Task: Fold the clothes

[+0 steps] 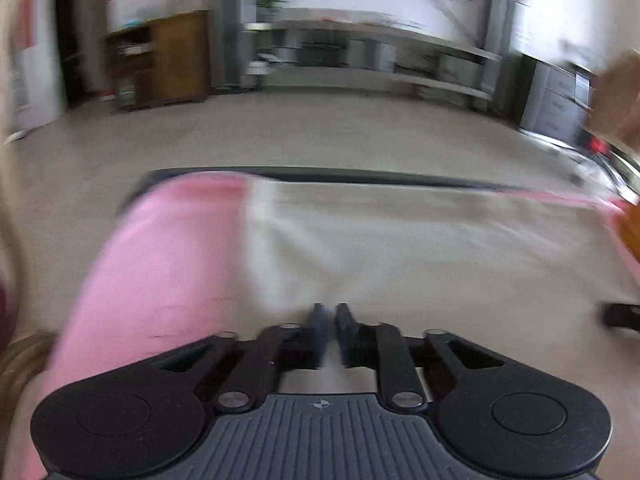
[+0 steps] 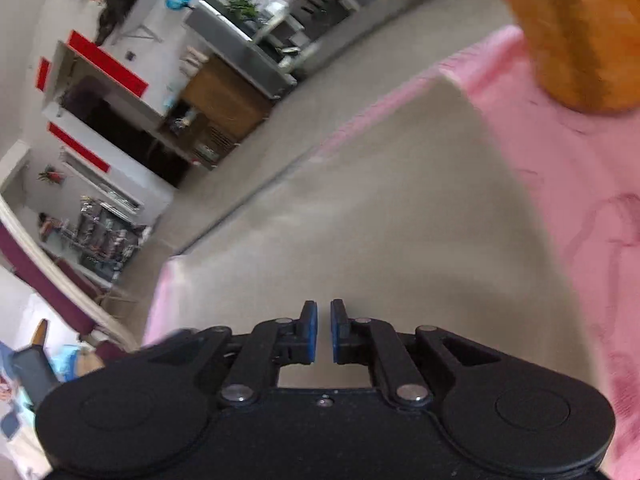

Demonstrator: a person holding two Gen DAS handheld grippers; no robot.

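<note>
A beige garment (image 1: 400,240) lies spread over a pink table cover (image 1: 160,264), blurred by motion. My left gripper (image 1: 331,326) sits low at the garment's near edge. Its blue pads are almost together, with a pale strip of cloth between them and creases running toward the tips. In the right wrist view the same beige garment (image 2: 380,208) stretches away from my right gripper (image 2: 324,330). The blue pads there stand a narrow gap apart, pinched on its near edge. A dark part of the right gripper (image 1: 622,316) shows at the right edge of the left wrist view.
An orange-brown object (image 2: 580,40) stands on the pink table cover (image 2: 560,168) at the far right, also visible as an orange-brown object (image 1: 628,232). The dark table edge (image 1: 320,174) runs behind the garment. Beyond it are grey floor, a wooden cabinet (image 1: 176,60) and shelves.
</note>
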